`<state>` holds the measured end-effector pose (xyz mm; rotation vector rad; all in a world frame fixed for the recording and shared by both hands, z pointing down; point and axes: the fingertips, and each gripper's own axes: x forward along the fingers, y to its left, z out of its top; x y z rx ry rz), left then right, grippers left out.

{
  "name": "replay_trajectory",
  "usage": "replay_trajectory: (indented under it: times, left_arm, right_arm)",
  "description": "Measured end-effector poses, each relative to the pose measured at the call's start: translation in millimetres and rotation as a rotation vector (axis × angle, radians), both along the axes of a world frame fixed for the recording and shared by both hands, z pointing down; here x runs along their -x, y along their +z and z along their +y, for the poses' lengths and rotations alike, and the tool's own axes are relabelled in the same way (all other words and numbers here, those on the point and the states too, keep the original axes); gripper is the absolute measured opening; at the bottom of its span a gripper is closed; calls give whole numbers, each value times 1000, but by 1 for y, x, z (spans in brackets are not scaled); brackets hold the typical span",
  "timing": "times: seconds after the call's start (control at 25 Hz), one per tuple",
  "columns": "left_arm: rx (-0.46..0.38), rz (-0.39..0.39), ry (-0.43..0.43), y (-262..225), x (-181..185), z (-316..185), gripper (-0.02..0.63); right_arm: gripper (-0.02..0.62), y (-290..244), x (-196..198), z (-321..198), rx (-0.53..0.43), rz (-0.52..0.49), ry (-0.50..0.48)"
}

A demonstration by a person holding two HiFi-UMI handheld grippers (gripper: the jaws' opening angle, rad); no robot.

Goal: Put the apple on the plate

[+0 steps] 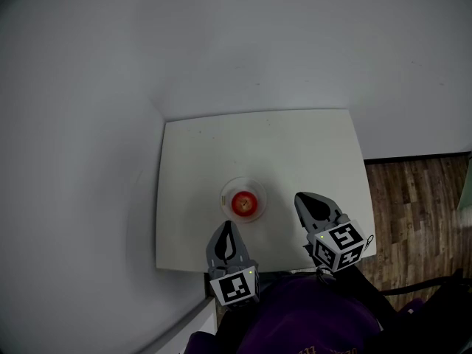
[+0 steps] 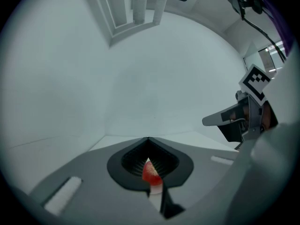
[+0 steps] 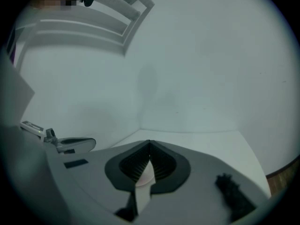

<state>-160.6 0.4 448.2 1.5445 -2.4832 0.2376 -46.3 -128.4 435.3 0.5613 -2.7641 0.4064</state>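
Low in the frame, my left gripper [image 1: 227,231] and right gripper [image 1: 313,203] are both clenched on nothing. The apple [image 1: 244,203] sits on the plate [image 1: 257,189], in the middle of the bench [image 1: 295,146]. It looks firm, smooth and light, so I'd clasp it across its widest girth. The plate's pale rim is faint and probably shallow, and the apple's underside is hidden.

There's the red apple [image 1: 245,203], a pale glassy plate [image 1: 259,189], the table [image 1: 214,153] plain white. Now the left gripper [image 1: 227,228] and right gripper [image 1: 304,200], both grey, marker cubes [image 1: 234,287] in black-and-white squares (the floor [image 1: 413,198] is brown wood-grain).
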Motion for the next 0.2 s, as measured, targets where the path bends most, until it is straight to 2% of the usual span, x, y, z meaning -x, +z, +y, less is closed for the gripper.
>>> replay_trajectory:
  times: [0.2]
  left_arm:
    - [10, -1, 5, 3, 0, 1, 5]
  right_arm:
    - [11, 1, 2, 2, 0, 1, -5]
